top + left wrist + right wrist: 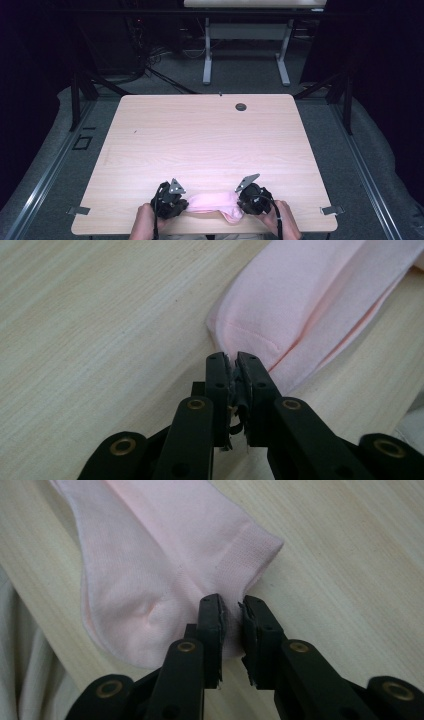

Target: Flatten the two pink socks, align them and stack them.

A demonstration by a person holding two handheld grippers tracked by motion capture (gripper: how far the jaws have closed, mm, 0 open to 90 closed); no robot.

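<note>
A pink sock (pixel 212 202) lies flat along the near edge of the light wooden table (pixel 210 130), between my two grippers. My left gripper (pixel 185 206) is at the sock's left end. In the left gripper view its jaws (pixel 233 358) stand almost together, pinching the sock's (pixel 300 295) toe edge at their tips. My right gripper (pixel 241 204) is at the sock's right end. In the right gripper view its jaws (pixel 232 602) stand a little apart over the cuff of the sock (pixel 150 555), with pink fabric showing in the gap and the pads off it.
A small round grommet (pixel 241 106) sits near the table's far edge. A second table (pixel 250 30) stands behind on the grey floor. The person's hands (pixel 145 222) come in at the near edge, and pale cloth (pixel 25 680) shows just off that edge.
</note>
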